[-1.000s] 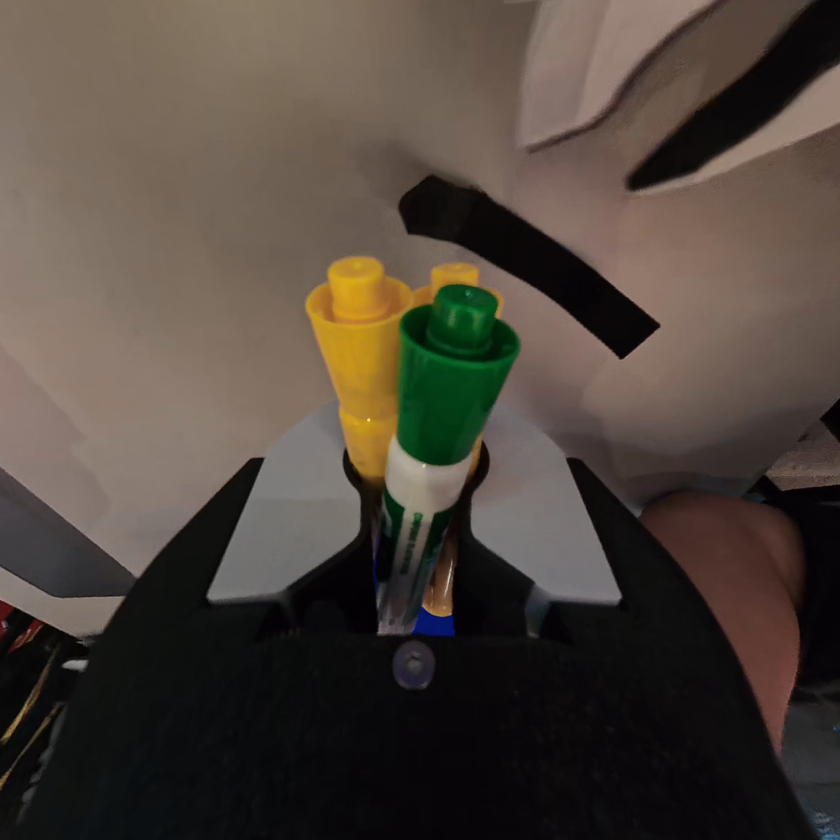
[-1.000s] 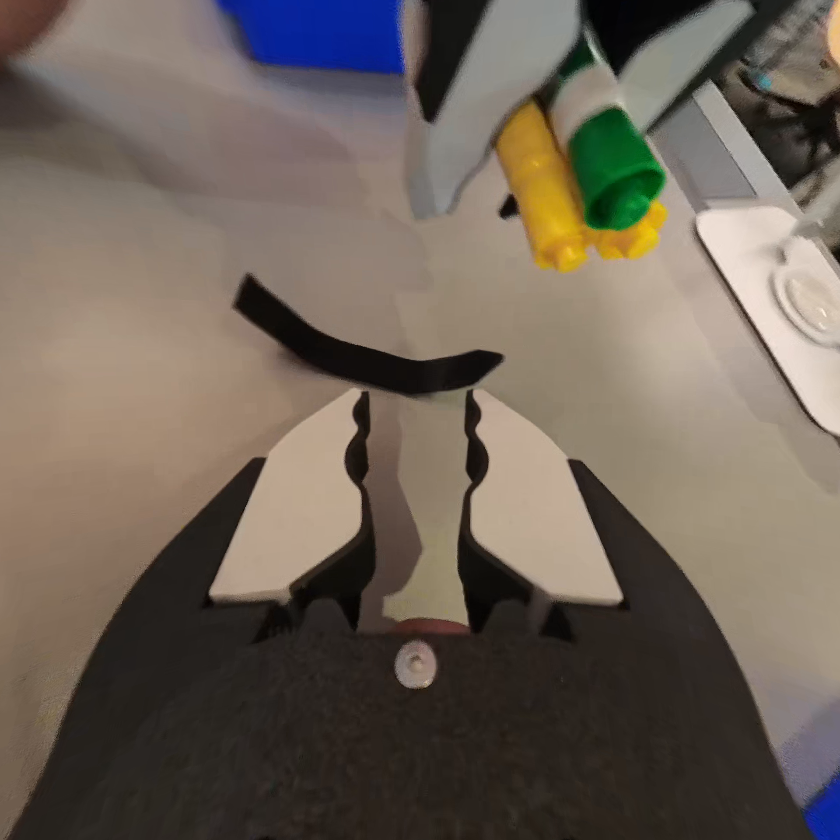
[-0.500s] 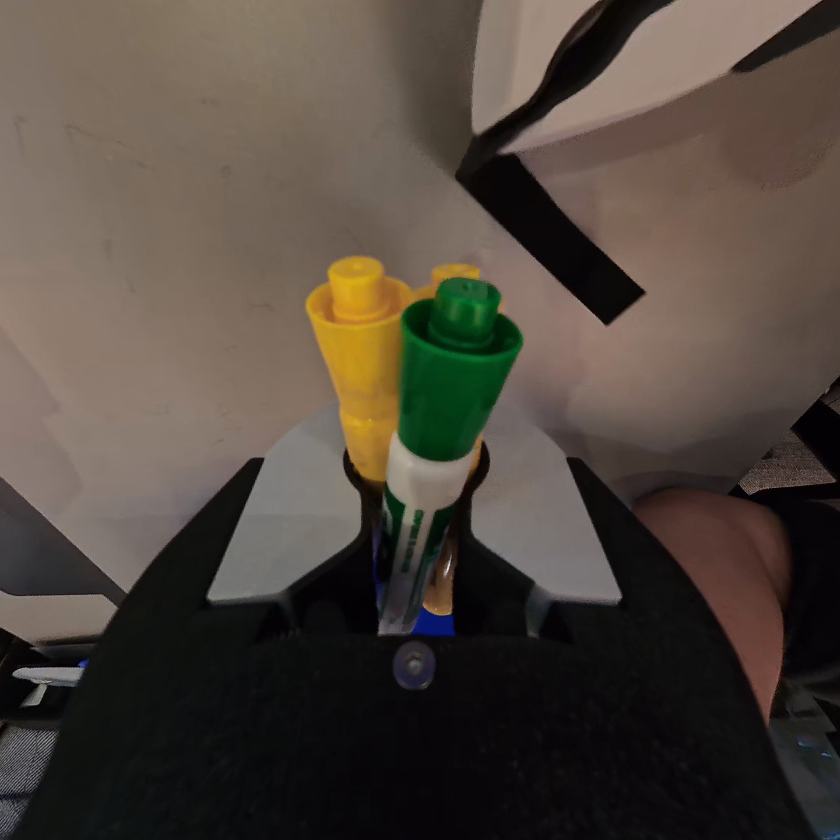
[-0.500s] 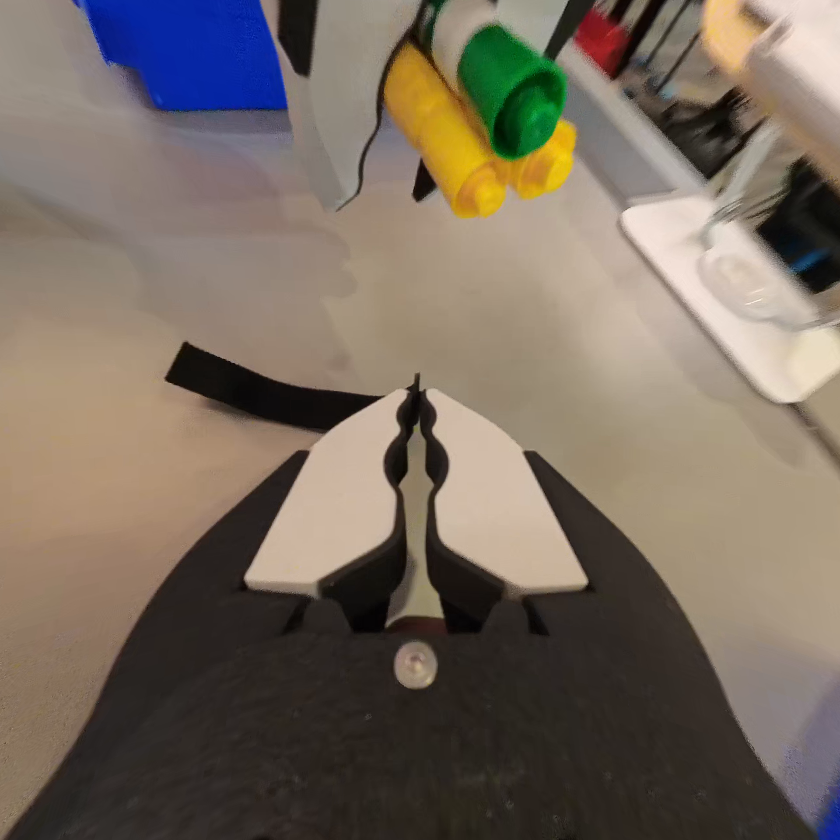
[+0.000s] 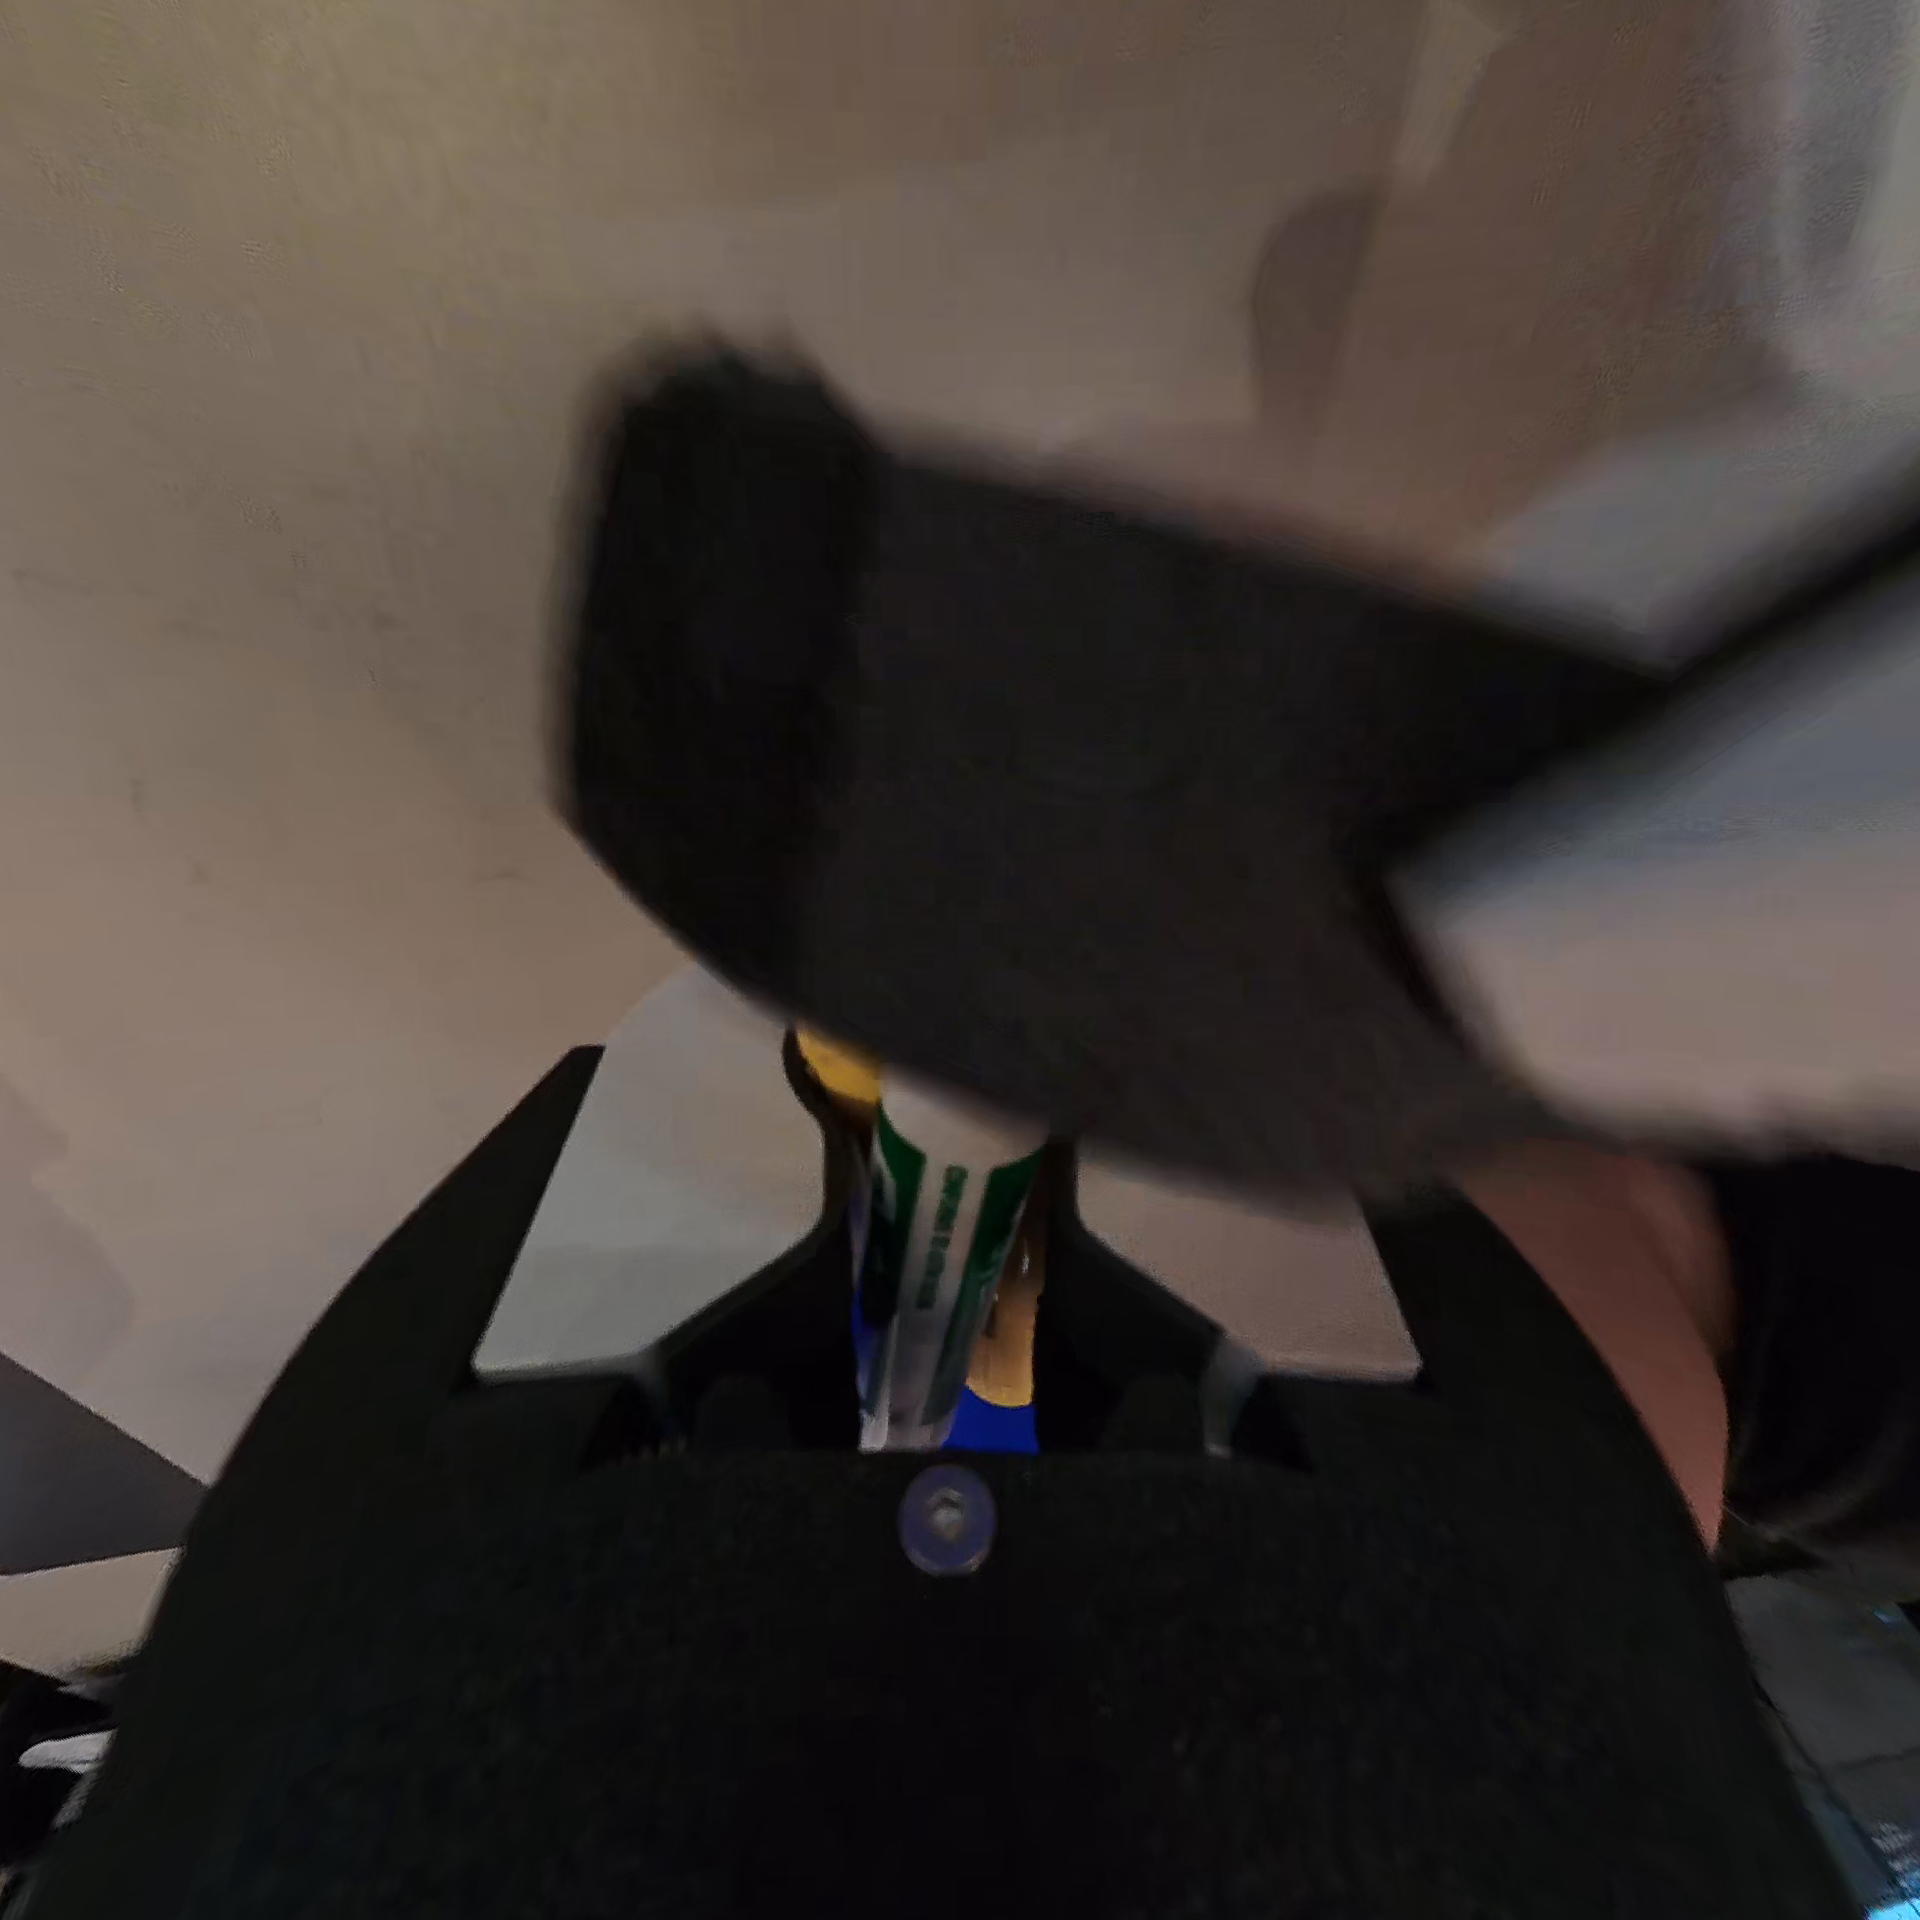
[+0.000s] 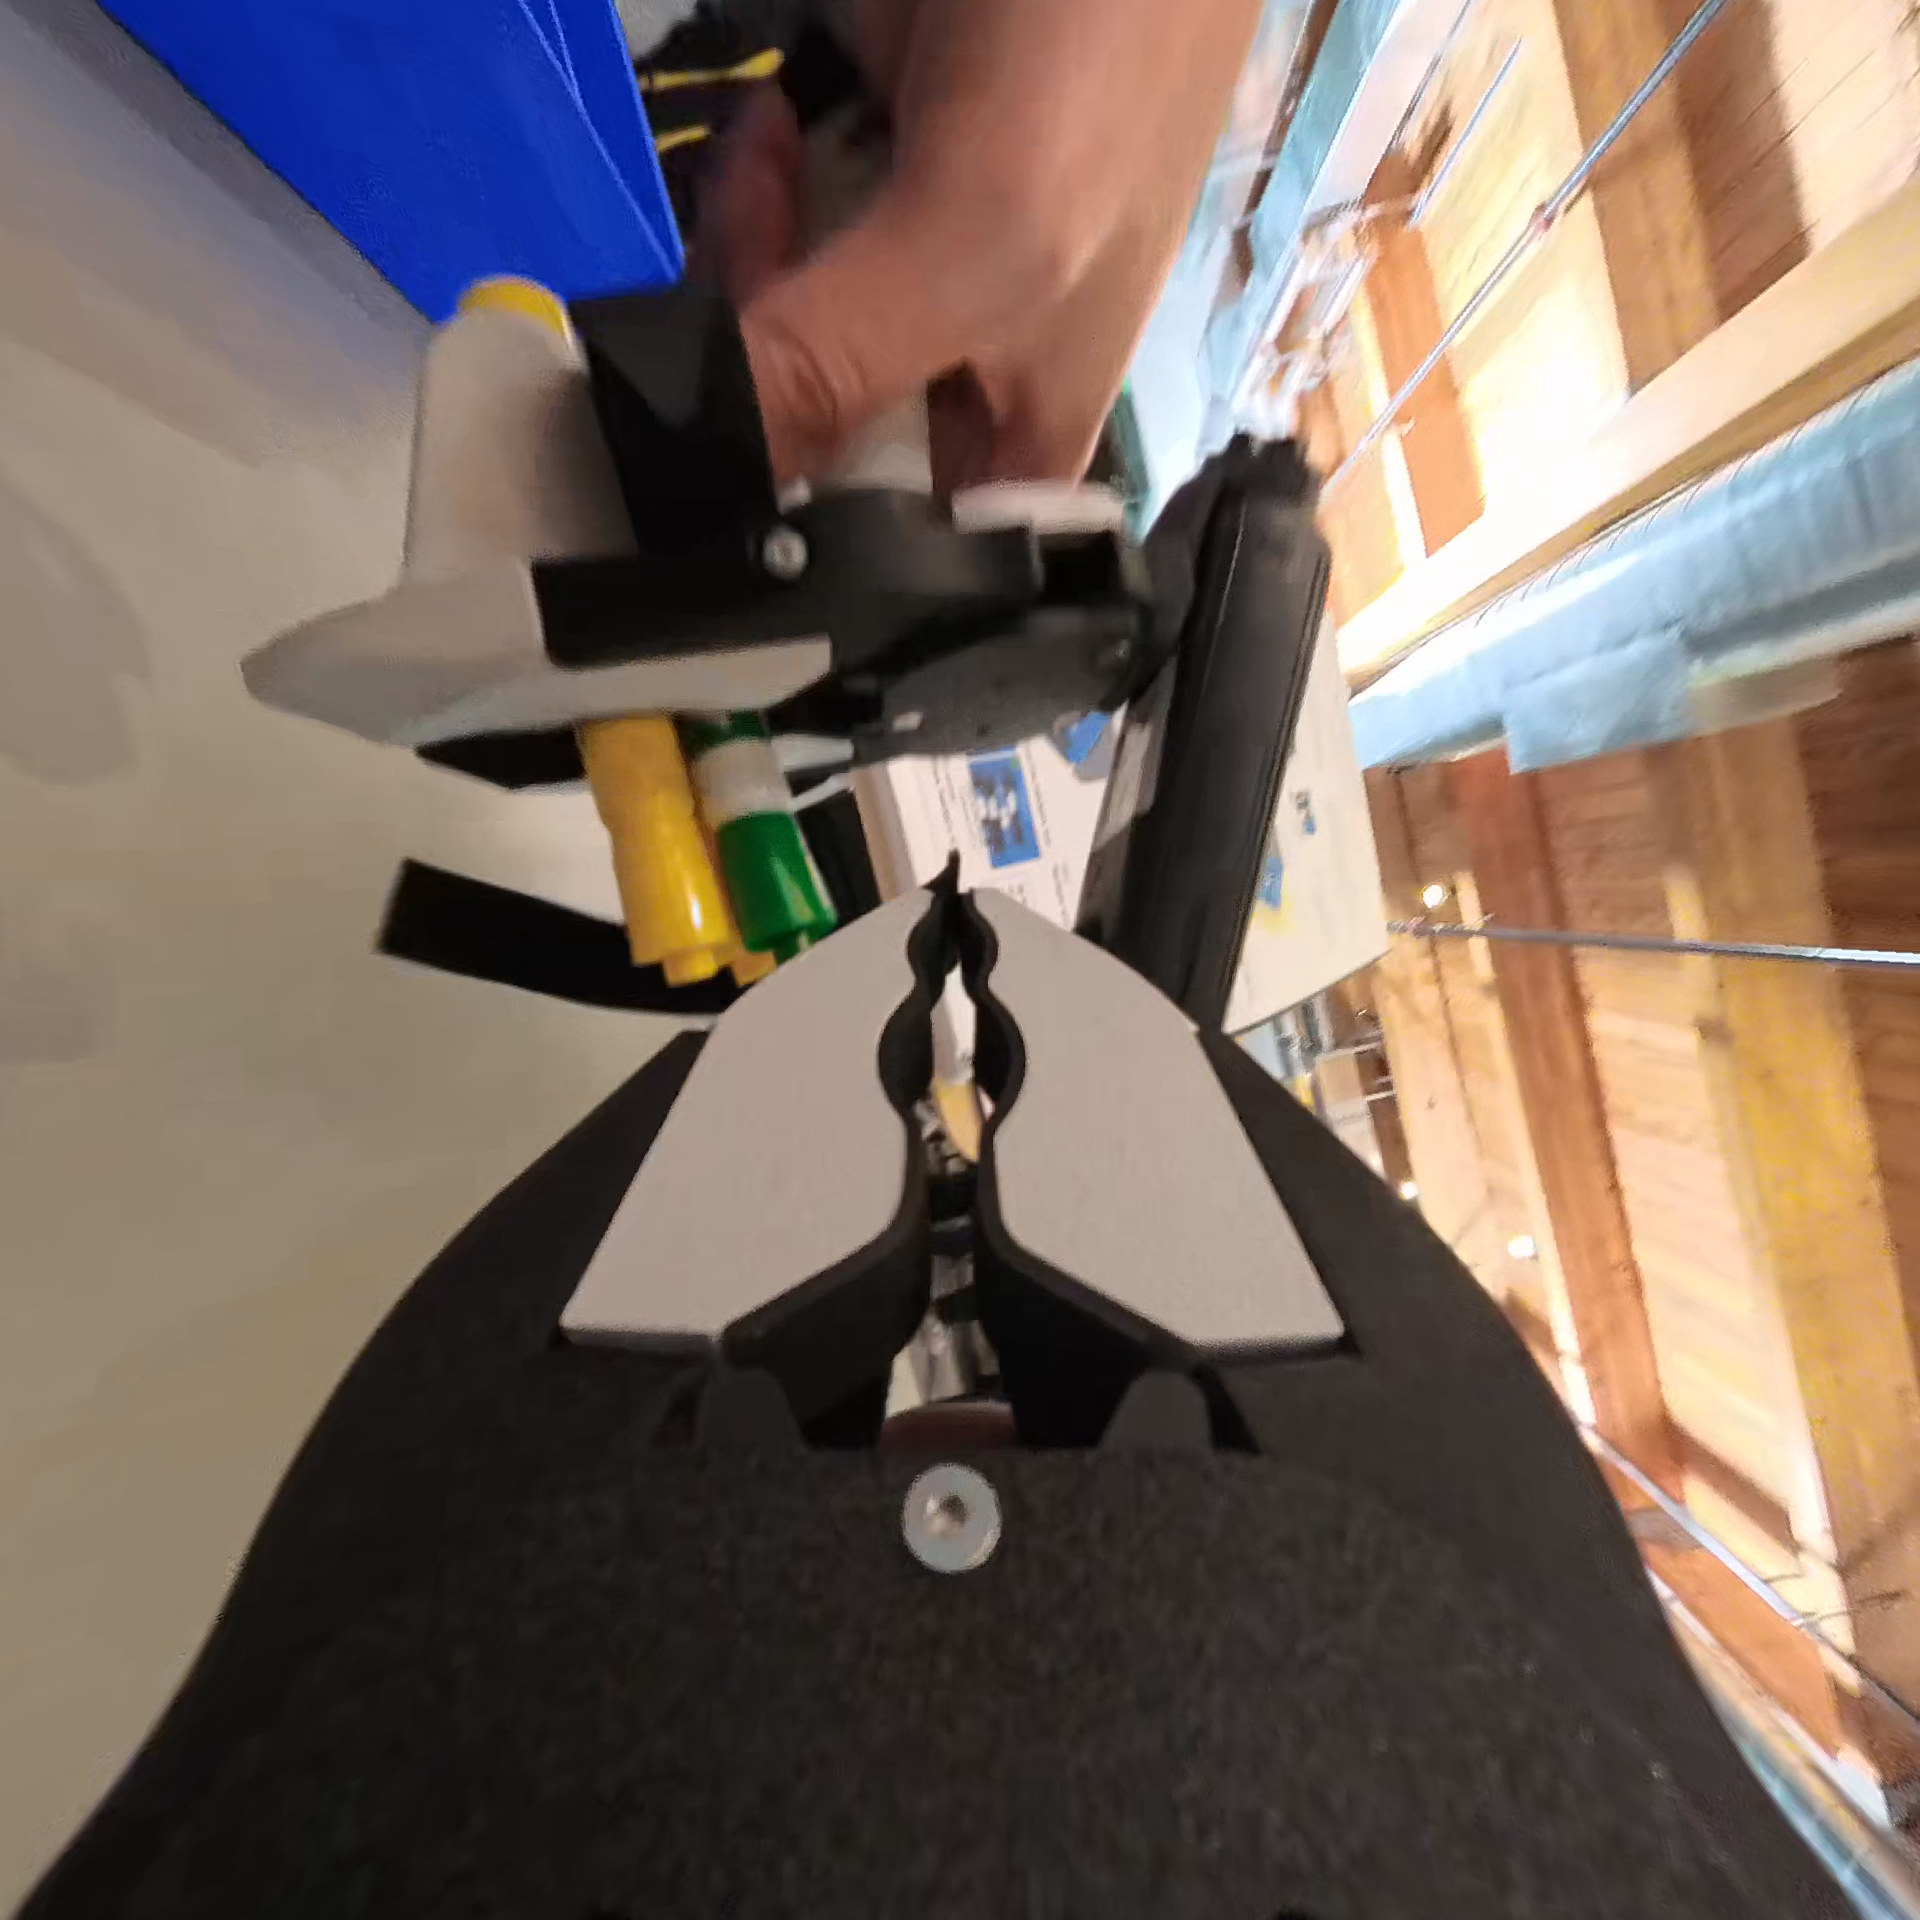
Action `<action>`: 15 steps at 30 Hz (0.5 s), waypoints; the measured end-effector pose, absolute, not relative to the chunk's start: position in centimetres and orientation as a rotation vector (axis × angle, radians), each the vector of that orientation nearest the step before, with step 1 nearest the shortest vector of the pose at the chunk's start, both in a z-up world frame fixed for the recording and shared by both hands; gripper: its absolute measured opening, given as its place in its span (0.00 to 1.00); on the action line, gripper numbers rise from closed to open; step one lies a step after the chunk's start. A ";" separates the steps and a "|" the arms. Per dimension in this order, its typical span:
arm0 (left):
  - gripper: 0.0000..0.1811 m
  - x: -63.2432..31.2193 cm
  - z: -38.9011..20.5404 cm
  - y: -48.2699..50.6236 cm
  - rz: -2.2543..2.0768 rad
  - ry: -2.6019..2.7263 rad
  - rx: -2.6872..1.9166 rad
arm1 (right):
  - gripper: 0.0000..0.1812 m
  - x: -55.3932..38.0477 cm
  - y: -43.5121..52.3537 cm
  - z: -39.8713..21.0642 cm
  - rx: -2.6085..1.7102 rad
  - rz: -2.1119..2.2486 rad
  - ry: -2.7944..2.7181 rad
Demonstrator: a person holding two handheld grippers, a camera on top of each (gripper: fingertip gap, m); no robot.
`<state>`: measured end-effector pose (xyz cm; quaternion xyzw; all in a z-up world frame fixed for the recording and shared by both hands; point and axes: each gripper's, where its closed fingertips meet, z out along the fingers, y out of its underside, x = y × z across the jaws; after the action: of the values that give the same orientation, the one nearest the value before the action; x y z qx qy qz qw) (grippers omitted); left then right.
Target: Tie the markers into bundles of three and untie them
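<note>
The left tool (image 6: 665,727) is clamped on three markers (image 6: 717,862), two yellow and one green, caps pointing out over the pale table (image 6: 208,1091). The right tool (image 6: 951,914) is closed, pinching one end of a black strap (image 6: 499,935), which runs across under the marker caps.

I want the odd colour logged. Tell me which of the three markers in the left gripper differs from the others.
The green marker. The other two in the left gripper are yellow markers; the green one lies on the side nearer the right gripper.
</note>
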<state>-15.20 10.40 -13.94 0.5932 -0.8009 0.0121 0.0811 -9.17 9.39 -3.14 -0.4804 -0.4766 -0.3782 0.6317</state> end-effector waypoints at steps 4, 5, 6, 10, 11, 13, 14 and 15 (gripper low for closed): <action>0.22 -15.1 -14.2 10.3 0.048 -2.391 1.759 | 0.00 -11.3 8.8 -2.1 -1.013 -0.883 -1.107; 0.22 -15.0 -14.2 10.3 0.052 -2.393 1.757 | 0.00 -11.6 8.7 -2.1 -1.012 -0.882 -1.114; 0.22 -15.0 -14.2 10.3 0.055 -2.398 1.756 | 0.01 -12.1 8.5 -2.3 -1.003 -0.859 -1.134; 0.23 -15.0 -13.9 10.5 0.070 -2.406 1.770 | 0.00 -13.3 7.7 -4.3 -0.990 -0.783 -1.209; 0.23 -15.0 -13.8 10.6 0.072 -2.410 1.772 | 0.00 -13.3 7.6 -4.8 -1.000 -0.767 -1.214; 0.23 -15.0 -13.7 10.5 0.077 -2.427 1.763 | 0.01 -13.5 7.2 -5.7 -0.998 -0.714 -1.243; 0.23 -15.0 -13.6 10.4 0.080 -2.435 1.757 | 0.01 -13.4 7.1 -5.9 -0.995 -0.710 -1.236; 0.23 -14.9 -13.6 10.4 0.079 -2.443 1.754 | 0.01 -13.3 7.0 -6.1 -0.992 -0.707 -1.225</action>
<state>-14.92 10.36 -13.56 0.5816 -0.8104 0.0260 0.0665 -13.25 7.00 -6.11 -0.4366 -0.5391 -0.3110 0.6496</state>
